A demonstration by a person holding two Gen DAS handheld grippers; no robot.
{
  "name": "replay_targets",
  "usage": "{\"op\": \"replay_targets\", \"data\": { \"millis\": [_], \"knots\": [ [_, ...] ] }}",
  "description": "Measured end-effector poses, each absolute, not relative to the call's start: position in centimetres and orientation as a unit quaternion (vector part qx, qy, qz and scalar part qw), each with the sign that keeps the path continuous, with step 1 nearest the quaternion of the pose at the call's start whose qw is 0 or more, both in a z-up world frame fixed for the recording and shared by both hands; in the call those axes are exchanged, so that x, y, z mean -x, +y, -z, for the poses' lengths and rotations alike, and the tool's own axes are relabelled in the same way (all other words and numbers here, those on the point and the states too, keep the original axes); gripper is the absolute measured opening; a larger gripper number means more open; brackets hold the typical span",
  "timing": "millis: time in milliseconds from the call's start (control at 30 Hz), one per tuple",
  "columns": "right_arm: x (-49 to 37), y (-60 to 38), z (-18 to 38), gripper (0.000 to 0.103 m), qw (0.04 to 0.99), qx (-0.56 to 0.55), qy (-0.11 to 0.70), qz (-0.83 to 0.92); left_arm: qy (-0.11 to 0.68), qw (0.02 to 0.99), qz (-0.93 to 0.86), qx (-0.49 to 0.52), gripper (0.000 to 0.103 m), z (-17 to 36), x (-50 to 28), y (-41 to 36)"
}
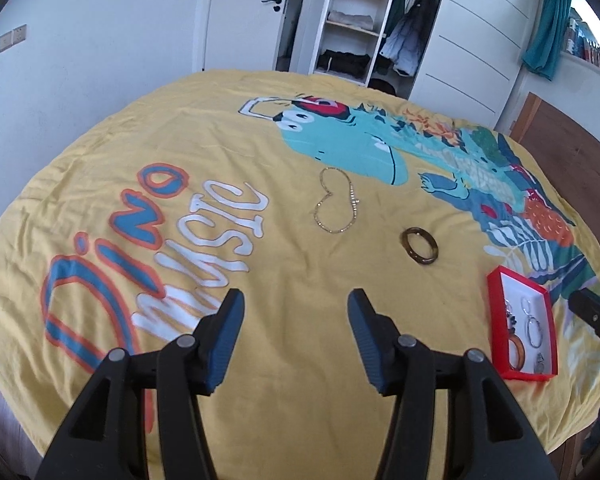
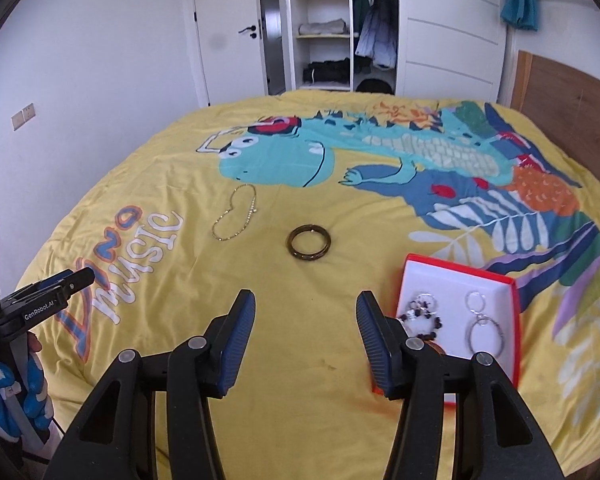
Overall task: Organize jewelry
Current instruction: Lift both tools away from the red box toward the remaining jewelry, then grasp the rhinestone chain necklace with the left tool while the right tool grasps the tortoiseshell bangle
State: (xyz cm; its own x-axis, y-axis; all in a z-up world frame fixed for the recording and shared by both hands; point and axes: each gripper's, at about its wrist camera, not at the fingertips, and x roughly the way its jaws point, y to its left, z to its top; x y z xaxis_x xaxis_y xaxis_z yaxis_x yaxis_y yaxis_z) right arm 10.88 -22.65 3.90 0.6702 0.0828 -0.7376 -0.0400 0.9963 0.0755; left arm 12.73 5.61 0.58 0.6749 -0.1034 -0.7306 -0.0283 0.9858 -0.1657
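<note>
One gold chain necklace (image 1: pixel 337 201) and one dark brown bangle (image 1: pixel 419 246) lay loose and apart on the yellow dinosaur-print bedspread (image 1: pixel 260 128). One red tray (image 2: pixel 515 300) held a beaded bracelet (image 2: pixel 422 314), a silver ring chain (image 2: pixel 482 322) and an orange bangle (image 1: pixel 516 354). Both the left gripper (image 1: pixel 296 338) and the right gripper (image 2: pixel 306 340) were spread, empty. An open wardrobe (image 1: pixel 356 12) stood behind.

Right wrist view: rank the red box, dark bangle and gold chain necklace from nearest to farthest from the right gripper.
1. Red box, just right of the right gripper, beside its right finger.
2. Dark bangle, ahead, near centre.
3. Gold chain necklace, farther ahead and left, by the lettering.
</note>
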Motion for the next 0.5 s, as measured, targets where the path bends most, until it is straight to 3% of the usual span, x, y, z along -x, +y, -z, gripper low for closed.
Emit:
{"op": "replay_targets", "data": {
  "millis": [500],
  "knots": [
    [-25.8, -24.1, 7.3, 0.052, 0.886, -0.059, 0.458, -0.046, 0.446, 0.890, 0.047, 0.078, 0.052, 7.5, -30.3, 1.3]
  ]
}}
